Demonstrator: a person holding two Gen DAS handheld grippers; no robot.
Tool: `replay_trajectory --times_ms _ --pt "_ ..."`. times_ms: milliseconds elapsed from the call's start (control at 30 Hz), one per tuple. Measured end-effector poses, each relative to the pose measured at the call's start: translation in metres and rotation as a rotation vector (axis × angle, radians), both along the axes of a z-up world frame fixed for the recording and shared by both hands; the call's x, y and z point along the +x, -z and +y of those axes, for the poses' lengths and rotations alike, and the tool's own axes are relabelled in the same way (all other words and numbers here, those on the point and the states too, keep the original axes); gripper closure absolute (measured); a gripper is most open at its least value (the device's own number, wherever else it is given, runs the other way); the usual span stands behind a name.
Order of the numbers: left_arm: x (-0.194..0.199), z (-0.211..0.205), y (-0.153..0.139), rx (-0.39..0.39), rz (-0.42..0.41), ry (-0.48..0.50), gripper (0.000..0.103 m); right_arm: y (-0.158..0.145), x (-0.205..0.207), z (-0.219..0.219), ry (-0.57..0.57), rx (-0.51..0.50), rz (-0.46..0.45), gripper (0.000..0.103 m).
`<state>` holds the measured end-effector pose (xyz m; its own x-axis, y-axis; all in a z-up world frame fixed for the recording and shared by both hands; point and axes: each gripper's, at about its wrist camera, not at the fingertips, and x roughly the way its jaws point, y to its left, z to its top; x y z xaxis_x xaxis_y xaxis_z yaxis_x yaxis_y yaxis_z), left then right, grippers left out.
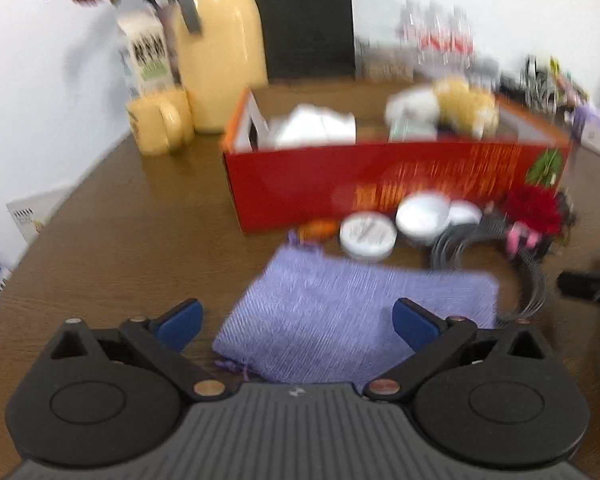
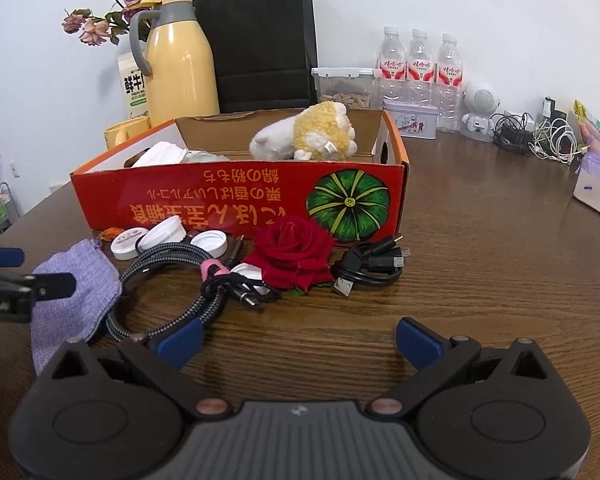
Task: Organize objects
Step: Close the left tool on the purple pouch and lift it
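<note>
A red cardboard box (image 2: 236, 200) stands on the brown table and holds a plush toy (image 2: 312, 134) and white items. It also shows in the left wrist view (image 1: 380, 184). In front of it lie a purple cloth pouch (image 1: 352, 320), white round lids (image 1: 392, 224), a coiled braided cable (image 2: 168, 280), a red rose (image 2: 296, 256) and a black USB cable (image 2: 368, 264). My left gripper (image 1: 298, 320) is open just above the pouch (image 2: 72, 300). My right gripper (image 2: 298, 340) is open and empty over bare table, short of the rose.
A yellow jug (image 2: 180, 60), milk carton (image 2: 132, 84), yellow mug (image 2: 126, 130) and black bag (image 2: 264, 40) stand behind the box. Water bottles (image 2: 420, 68), a tin (image 2: 410, 118), chargers (image 2: 540, 136) and a tissue box (image 2: 598, 188) line the back right.
</note>
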<state>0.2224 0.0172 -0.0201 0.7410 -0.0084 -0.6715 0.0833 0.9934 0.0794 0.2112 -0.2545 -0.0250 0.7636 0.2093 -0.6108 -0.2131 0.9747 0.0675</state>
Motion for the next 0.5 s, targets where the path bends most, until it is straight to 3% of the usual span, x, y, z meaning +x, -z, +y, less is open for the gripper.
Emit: replay_trajectory --times_ms 67,367,500 --pt "0.001 0.011 0.005 -0.082 -0.012 0.013 0.000 0.001 0.001 0.000 0.000 0.000 0.005 0.000" --pt "-0.006 0.009 0.004 -0.068 -0.017 0.010 0.000 0.002 0.002 0.000 -0.001 0.007 0.015 0.000" --pt "-0.015 0.001 0.004 -0.068 -0.041 0.036 0.020 0.002 0.002 0.000 -0.001 0.007 0.015 0.000"
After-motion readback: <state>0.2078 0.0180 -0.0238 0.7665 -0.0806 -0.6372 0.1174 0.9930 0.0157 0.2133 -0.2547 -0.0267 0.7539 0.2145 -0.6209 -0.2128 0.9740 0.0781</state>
